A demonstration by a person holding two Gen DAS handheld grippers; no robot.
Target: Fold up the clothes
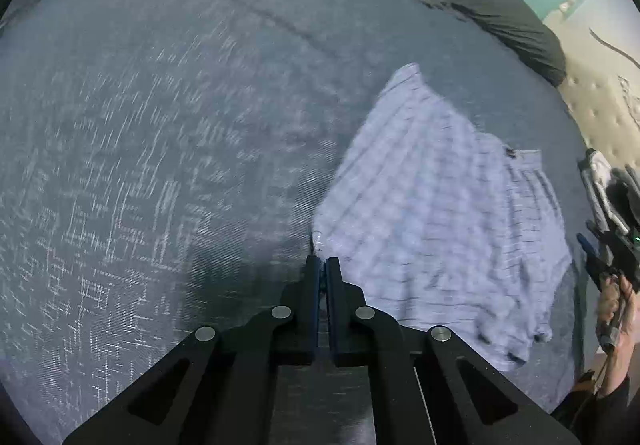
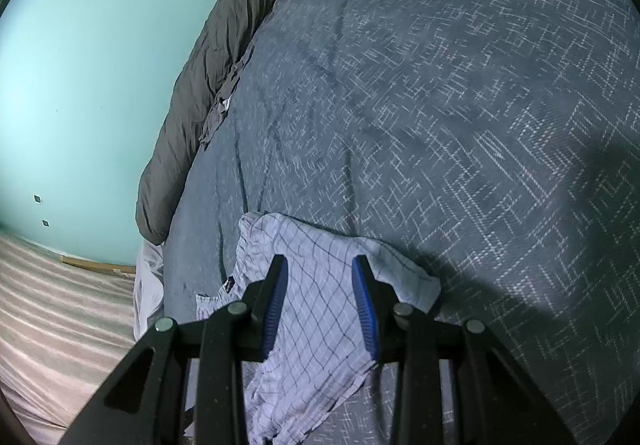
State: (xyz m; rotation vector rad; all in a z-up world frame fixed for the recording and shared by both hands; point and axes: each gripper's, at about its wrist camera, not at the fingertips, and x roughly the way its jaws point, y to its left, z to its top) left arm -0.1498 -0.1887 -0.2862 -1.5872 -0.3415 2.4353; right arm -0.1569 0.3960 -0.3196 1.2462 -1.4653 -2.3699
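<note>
I see the checked shorts point(image 1: 448, 213) lying flat on the bed cover point(image 1: 168, 149), near the edge of the bed on my right side. The cloth is pale w/ thin dark lines, and the gathered waistband point(image 1: 532, 189) points toward the bed edge.

My left gripper point(image 1: 323, 269) is clenched, the two fingers nearly touching, w/ nothing between them. It is just beside the left corner of the shorts, over bare cover; I cannot tell if it touches the cloth. The left view is blurred.

My right gripper point(image 2: 322, 269) is released, jaws wide apart, and it hangs above the shorts point(image 2: 316, 309), approx. over the middle. The blue pads point(image 2: 366, 309) do not pinch any cloth. In the left view the right gripper point(image 1: 612, 229) shows at the far right, w/ the hand point(image 1: 614, 309) holding it.

A dark grey blanket point(image 2: 208, 77) lies along the far side of the bed, against the green wall point(image 2: 88, 85). Beside the bed I see striped floor point(image 2: 56, 297).
</note>
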